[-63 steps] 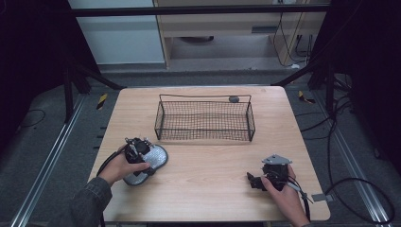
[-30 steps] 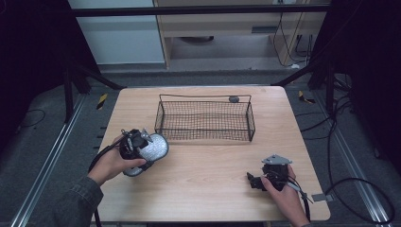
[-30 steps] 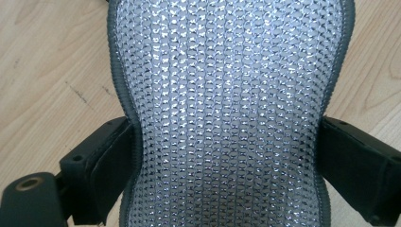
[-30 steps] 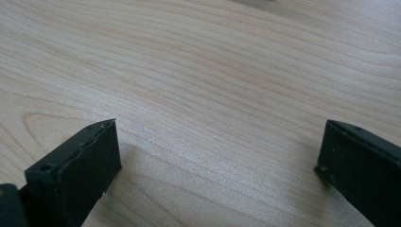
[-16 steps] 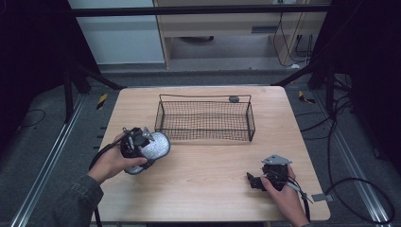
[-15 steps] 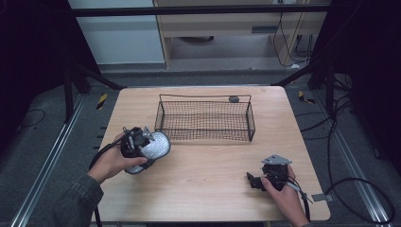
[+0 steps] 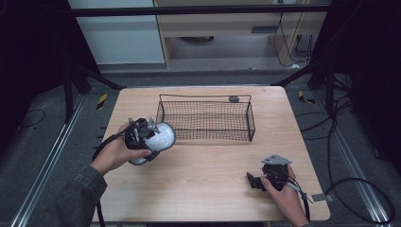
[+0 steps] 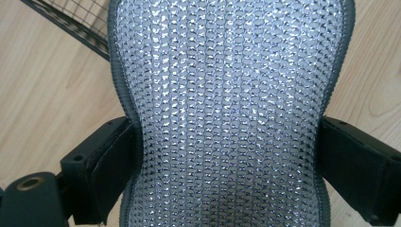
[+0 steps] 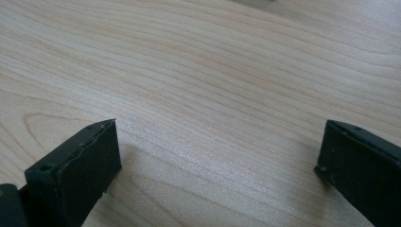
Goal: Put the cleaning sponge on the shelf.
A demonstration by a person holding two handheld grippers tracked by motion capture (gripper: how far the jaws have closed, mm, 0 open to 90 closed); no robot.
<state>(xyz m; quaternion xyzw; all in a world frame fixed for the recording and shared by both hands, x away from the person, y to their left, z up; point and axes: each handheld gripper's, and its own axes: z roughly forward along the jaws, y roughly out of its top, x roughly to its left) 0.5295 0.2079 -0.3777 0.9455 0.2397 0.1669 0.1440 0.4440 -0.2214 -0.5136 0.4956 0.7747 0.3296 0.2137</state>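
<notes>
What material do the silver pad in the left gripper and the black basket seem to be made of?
Silver pad: looks like woven mesh fabric, glittering, with a grey stitched edge; possibly a metallic-coated textile. Basket: apparently thin metal wire with a matte black coating, judging by its fine open grid.

The wire basket [image 7: 204,120] sits on the table [image 7: 208,189] toward its far edge, with a small round object [image 7: 233,99] just behind its rear rim. The mesh pad [image 7: 160,136] hangs off the basket's near-left corner in the left gripper [image 7: 142,137]. The right gripper [image 7: 265,179] rests on the table, well nearer than the basket's right end.
</notes>
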